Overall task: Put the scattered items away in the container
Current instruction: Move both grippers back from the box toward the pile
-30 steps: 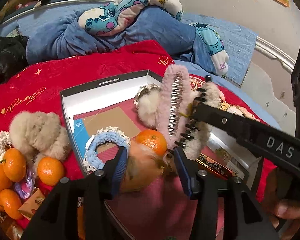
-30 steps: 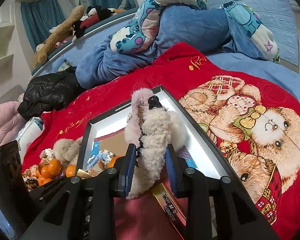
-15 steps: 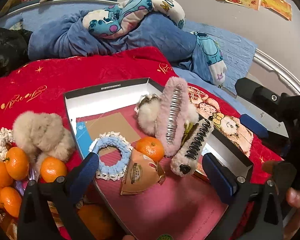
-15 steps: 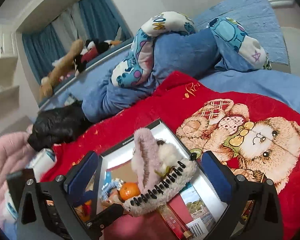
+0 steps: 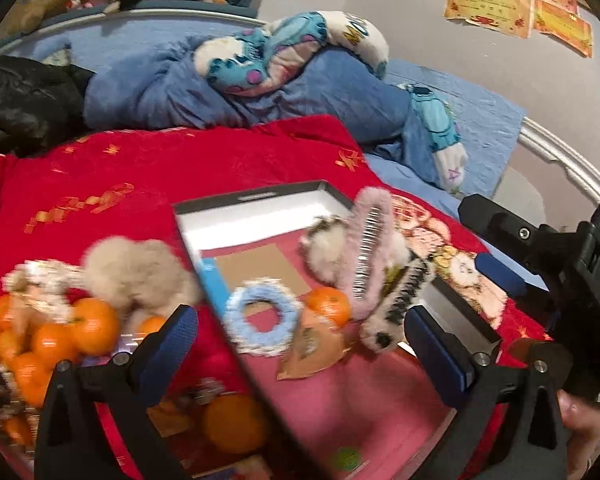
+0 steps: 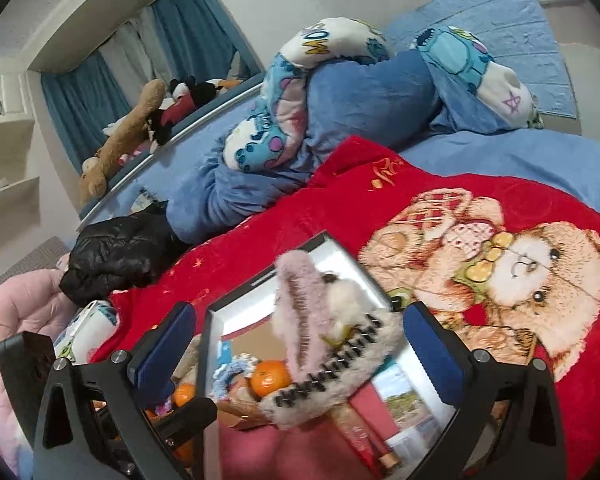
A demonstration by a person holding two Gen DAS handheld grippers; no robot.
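Broadly, by size:
Bed: red blanket [image 6: 440, 200] spread over it.
Container: open box [image 5: 256, 196] on the blanket.
Inside it: pink furry clip [image 5: 370, 240], cream clip [image 5: 400, 308], blue scrunchie [image 5: 260, 316], one tangerine [image 5: 328, 306].
Outside: tangerines [image 5: 60, 336] and beige fluffy scrunchie [image 5: 136, 272], left of the box.
Left hand-held gripper [image 5: 300, 340]: fingers apart, empty.
Right hand-held gripper [image 6: 296, 348]: fingers apart, empty.

The shallow open cardboard box [image 5: 256, 196], black outside and white inside, lies flat on the bed. Inside: a pink fluffy hair claw [image 5: 370, 240] standing on edge, a cream fluffy claw with black teeth [image 5: 400, 308] leaning against it, a blue knitted scrunchie [image 5: 260, 316], one orange mandarin [image 5: 327, 306]. Beside the box: loose mandarins [image 5: 60, 336], a beige fluffy hair clip [image 5: 136, 272].
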